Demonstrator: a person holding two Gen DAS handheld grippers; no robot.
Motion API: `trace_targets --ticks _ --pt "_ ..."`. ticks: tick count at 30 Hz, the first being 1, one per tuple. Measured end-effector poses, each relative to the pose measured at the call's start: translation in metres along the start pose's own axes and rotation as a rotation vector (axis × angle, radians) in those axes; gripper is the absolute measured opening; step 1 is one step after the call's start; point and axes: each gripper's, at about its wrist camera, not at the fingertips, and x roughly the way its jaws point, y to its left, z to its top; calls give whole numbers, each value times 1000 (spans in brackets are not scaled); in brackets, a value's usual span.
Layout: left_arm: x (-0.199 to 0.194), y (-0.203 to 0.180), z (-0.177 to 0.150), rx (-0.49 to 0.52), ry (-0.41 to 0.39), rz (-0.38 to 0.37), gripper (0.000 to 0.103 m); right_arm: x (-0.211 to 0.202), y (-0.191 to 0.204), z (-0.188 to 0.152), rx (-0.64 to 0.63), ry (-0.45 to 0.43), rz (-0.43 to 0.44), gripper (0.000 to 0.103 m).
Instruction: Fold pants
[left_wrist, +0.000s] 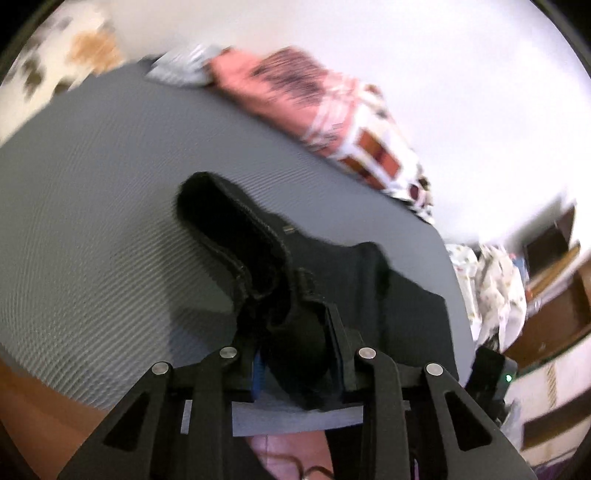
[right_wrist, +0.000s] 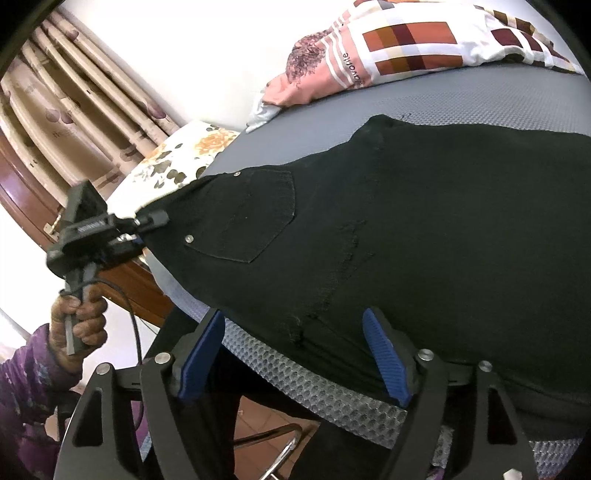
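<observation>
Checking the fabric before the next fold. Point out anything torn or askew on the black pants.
The black pants show frayed, ripped patches right of the back pocket and another near the bottom edge. The left gripper lifts the waistband, bunching it.

pillows (left_wrist: 325, 99) motion-blurred, pants (right_wrist: 443, 229) cut off right
</observation>
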Motion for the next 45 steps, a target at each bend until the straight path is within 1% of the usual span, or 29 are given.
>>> trace_targets --ticks 3,5,7,9,10,11,12,14,15,17,19,20,23,24,26,28,30,31,33,36,37,38,40,42,43,45 --pt "-5 -45 -1 94 -18 -60 28 -7 -7 2 35 -18 47 74" --pt "-2 -75 -5 154 -13 -97 28 -15 -13 4 62 -40 81 74" --pt "11 -112 -9 215 1 -155 28 -24 -19 6 80 -57 107 74" --pt "26 -144 -15 278 25 -203 28 -35 -24 8 76 -73 101 74" --pt "36 -163 -19 313 43 -231 28 -42 -27 9 73 -84 99 74" --pt "45 -176 -23 327 60 -258 28 -48 -31 10 72 -92 101 74" --pt "61 -193 -26 333 94 -303 28 -55 -34 10 69 -101 97 74" --pt "89 -218 -30 351 139 -370 28 -71 -44 10 65 -121 84 74" --pt "98 -227 -32 364 155 -391 29 -80 -50 9 68 -129 79 74" --pt "130 -248 -39 364 224 -463 29 -100 -64 2 75 -141 50 74" --pt "155 -261 -48 385 278 -486 29 -119 -81 -8 80 -145 15 74" --pt "173 -267 -53 397 319 -485 29 -126 -89 -13 90 -146 1 74" --pt "203 -277 -65 389 381 -500 29 -145 -116 -29 167 -177 -11 75" --pt "211 -277 -68 380 402 -504 30 -150 -124 -34 201 -199 3 74" --pt "221 -278 -70 357 451 -537 32 -159 -139 -42 270 -240 46 74" --pt "226 -279 -73 343 484 -551 39 -164 -148 -44 313 -264 84 74" --pt "230 -282 -75 318 520 -571 53 -167 -156 -46 350 -276 126 75" --pt "231 -285 -75 310 532 -580 56 -167 -162 -44 371 -281 146 75" --pt "227 -293 -75 321 525 -586 64 -166 -169 -44 414 -289 182 75" --pt "217 -296 -69 329 530 -588 64 -167 -175 -48 462 -302 229 75" --pt "212 -292 -65 312 521 -601 64 -169 -177 -48 473 -305 245 76" --pt "206 -286 -58 271 506 -627 64 -170 -179 -48 482 -309 259 76" --pt "196 -275 -45 192 484 -676 67 -171 -184 -48 513 -319 299 76" --pt "184 -265 -35 145 464 -711 71 -171 -190 -47 558 -325 345 76" --pt "178 -261 -31 140 460 -721 71 -176 -193 -49 574 -334 329 76" --pt "168 -257 -28 146 439 -709 76 -192 -192 -45 547 -367 258 76"
